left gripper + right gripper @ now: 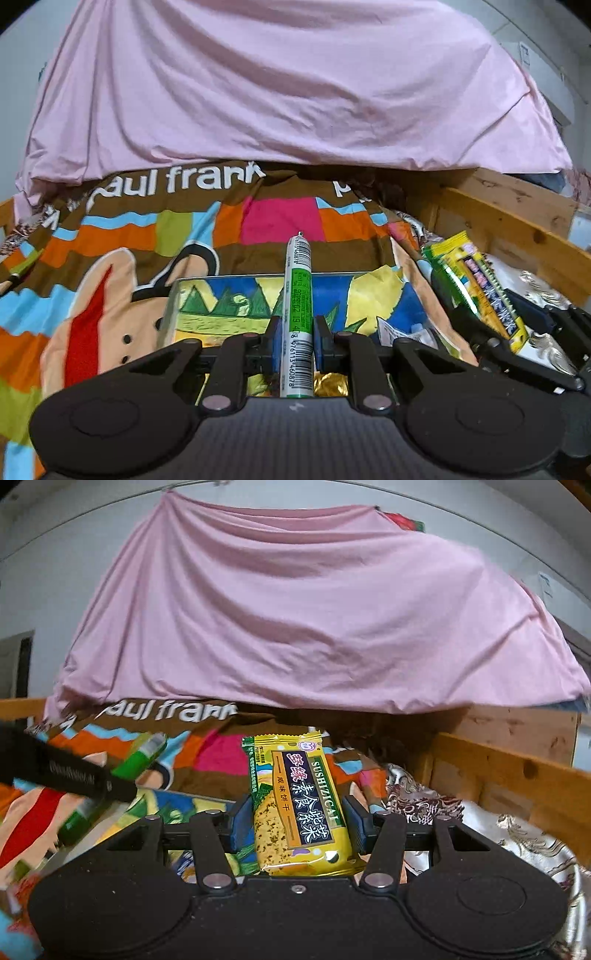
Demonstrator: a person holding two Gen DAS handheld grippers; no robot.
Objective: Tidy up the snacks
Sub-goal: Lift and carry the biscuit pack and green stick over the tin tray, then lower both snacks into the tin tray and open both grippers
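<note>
My left gripper [298, 328] is shut on a thin white and green stick snack [298, 295] with a barcode, held upright over a clear storage box [184, 295] on the colourful bedspread. The stick snack also shows at the left of the right wrist view [140, 760], beside the left gripper's dark body [55, 771]. My right gripper [299, 819] is shut on a yellow and green cracker packet [299, 805] labelled SUSHIZICAI, held up to the right of the box. That packet also shows at the right of the left wrist view [476, 288].
A gold wrapped snack [330, 384] lies in the box below the left gripper. A pink sheet [277, 85] hangs behind. A wooden bed rail [509, 771] runs along the right. A silvery patterned cloth [517, 830] lies beside the rail.
</note>
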